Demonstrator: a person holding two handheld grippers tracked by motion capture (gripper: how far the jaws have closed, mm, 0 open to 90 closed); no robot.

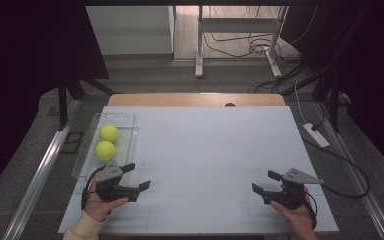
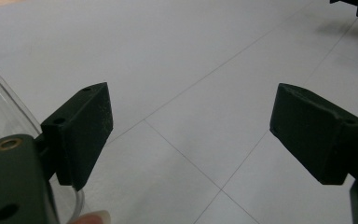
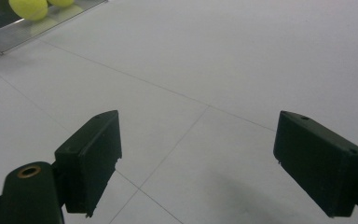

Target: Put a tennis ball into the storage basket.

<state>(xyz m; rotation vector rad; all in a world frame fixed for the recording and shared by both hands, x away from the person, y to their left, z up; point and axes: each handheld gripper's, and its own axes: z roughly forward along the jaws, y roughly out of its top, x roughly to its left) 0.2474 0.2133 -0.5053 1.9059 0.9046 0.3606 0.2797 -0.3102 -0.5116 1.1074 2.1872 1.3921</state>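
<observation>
Resting on the white table (image 1: 205,145), both hand-held grippers — left (image 1: 137,176), right (image 1: 261,181) — gape empty.

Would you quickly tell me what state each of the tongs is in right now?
Left tongs: open, holding nothing.
Right tongs: open, holding nothing.

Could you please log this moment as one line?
left gripper: open, empty, beside clear tray | right gripper: open, empty | two tennis balls in tray | white table
</observation>
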